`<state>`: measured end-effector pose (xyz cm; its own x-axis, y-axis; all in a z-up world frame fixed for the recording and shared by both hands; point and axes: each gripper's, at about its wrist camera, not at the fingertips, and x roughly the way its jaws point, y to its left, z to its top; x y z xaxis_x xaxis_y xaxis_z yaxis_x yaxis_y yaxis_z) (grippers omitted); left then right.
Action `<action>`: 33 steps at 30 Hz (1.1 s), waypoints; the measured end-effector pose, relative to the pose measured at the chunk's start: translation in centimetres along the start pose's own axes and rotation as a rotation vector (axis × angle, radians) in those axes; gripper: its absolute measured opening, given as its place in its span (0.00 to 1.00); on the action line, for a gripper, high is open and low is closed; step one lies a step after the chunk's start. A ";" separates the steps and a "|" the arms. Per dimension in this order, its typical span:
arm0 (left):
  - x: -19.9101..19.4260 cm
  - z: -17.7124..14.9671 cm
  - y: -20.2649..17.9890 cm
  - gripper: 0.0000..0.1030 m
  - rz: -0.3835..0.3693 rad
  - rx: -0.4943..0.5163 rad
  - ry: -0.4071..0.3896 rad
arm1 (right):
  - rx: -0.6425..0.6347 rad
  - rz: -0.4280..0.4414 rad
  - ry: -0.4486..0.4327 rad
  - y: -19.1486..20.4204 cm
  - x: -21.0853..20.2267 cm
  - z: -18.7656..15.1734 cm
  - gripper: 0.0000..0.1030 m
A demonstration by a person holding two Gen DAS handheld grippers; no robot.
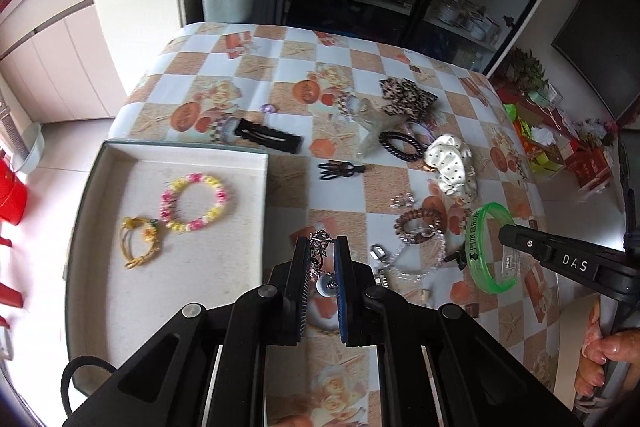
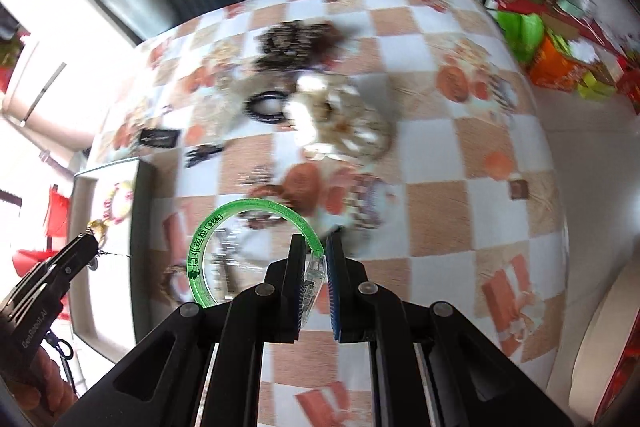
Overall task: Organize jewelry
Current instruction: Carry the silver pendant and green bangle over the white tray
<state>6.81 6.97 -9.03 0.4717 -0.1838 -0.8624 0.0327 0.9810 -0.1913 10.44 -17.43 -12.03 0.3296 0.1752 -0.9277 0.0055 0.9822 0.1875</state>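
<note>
Tray: a shallow grey tray [image 1: 256, 163] lay at the left of the bench [image 1: 400, 59]; in it were 2 pieces, a small yellow cord bracelet [image 1: 140, 241] and a pink-and-yellow bead bracelet [image 1: 195, 202], touching each other.
Left gripper: the left gripper [image 1: 322, 259] was closed on a silver chain with a pendant [image 1: 320, 259], pinched between its pads just to the right of the tray's right wall.
Chain handling: it looked light, limp and snag-prone; I judged a pinch near the metal ornament safer than one on a loose strand, since the rest hung and could swing.
Chain position: it sat between the 2 pads, its round charm hanging below them, above the bench and not yet over the tray.
Loose pieces: a brown bead bracelet [image 1: 418, 221] and a clear crystal strand [image 1: 416, 255] lay on the bench between the 2 grippers.
Right gripper: the right gripper [image 2: 314, 259] was clamped on a green translucent bangle [image 2: 208, 239], holding it at its clear clasp section.
Bangle handling: it seemed stiff, light and slick plastic; the clasp block gave the flattest hold, though a smooth rim could pivot in the pads.
Bangle position: its ring stuck out to the left of the pads, off the bench, well right of the tray.
</note>
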 end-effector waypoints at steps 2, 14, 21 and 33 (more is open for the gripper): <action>-0.4 -0.3 1.4 0.14 0.015 -0.017 -0.003 | -0.036 0.018 0.005 2.1 0.3 0.3 0.11; -0.2 -3.3 10.3 0.14 0.118 -0.131 0.037 | -0.272 0.128 0.064 16.1 3.9 0.4 0.11; 2.3 -4.3 13.6 0.14 0.164 -0.146 0.095 | -0.374 0.127 0.136 22.0 7.5 0.0 0.11; 6.5 -4.0 15.4 0.14 0.177 -0.130 0.171 | -0.467 0.033 0.257 25.4 13.6 -1.2 0.11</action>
<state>6.85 20.64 -19.51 0.3038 -0.0289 -0.9523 -0.1554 0.9846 -0.0795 13.96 9.95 -20.30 0.0802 0.1602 -0.9838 -0.4411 0.8908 0.1091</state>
